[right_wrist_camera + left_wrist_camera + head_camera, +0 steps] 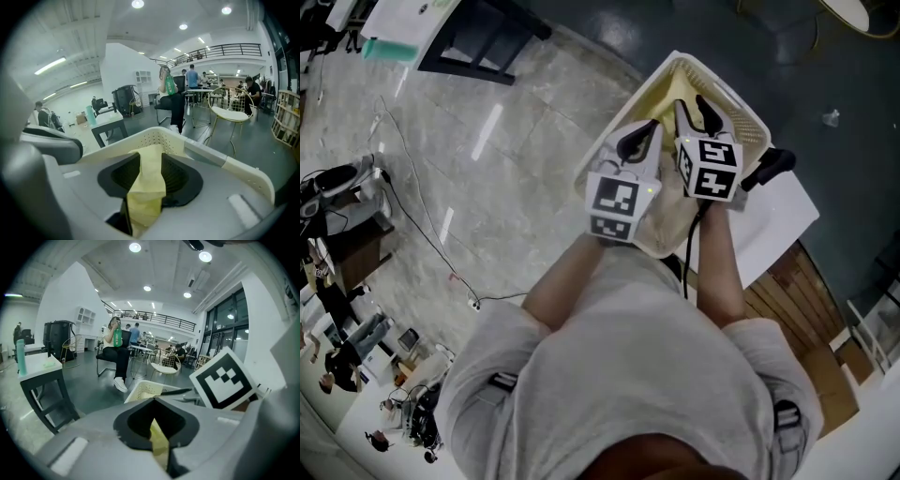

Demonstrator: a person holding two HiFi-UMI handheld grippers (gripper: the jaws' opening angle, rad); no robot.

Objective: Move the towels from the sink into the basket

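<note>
Towel is held over the basket. Left gripper is clamped on it. Right gripper jaws are parted, cloth loose between. Risk: the towel may be dragged out if snagged on withdrawal.

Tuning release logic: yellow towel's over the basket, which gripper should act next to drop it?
Left. The left gripper is pinched shut on the yellow towel above the basket, so it likely must open. The right gripper has its jaws apart, the towel lying loose between them.
</note>
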